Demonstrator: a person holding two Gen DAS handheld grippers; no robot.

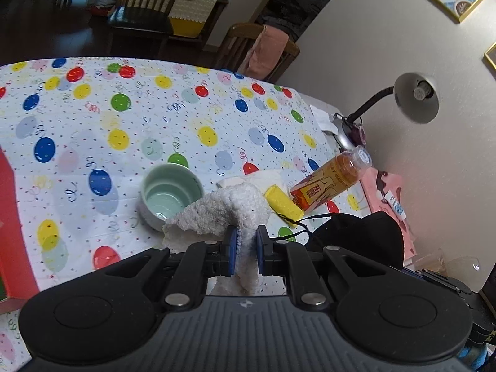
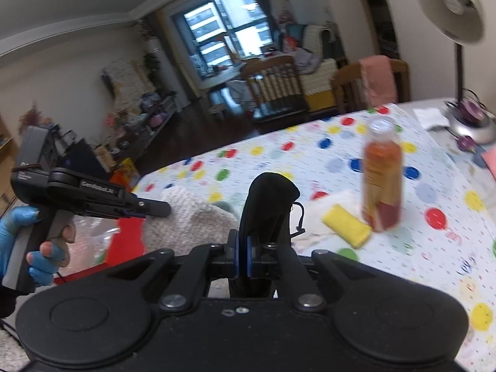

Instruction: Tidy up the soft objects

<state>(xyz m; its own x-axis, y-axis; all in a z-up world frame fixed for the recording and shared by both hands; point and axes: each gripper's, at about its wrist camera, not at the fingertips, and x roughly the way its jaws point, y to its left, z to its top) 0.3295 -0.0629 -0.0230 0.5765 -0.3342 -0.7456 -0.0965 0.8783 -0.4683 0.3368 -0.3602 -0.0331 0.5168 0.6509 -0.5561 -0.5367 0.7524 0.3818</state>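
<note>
My left gripper is shut on a white fluffy cloth, which hangs off the table in front of a pale green bowl. In the right wrist view, my right gripper is shut on a black face mask that sticks up between its pads, ear loop dangling. The same mask shows at the right of the left wrist view. The left gripper appears at the left of the right wrist view, held by a blue-gloved hand, with the white cloth under it.
On the balloon-print tablecloth lie a yellow roll on a flat white cloth and stands an orange drink bottle. A red box sits at the left, a desk lamp at the right by the wall. Chairs stand beyond the far edge.
</note>
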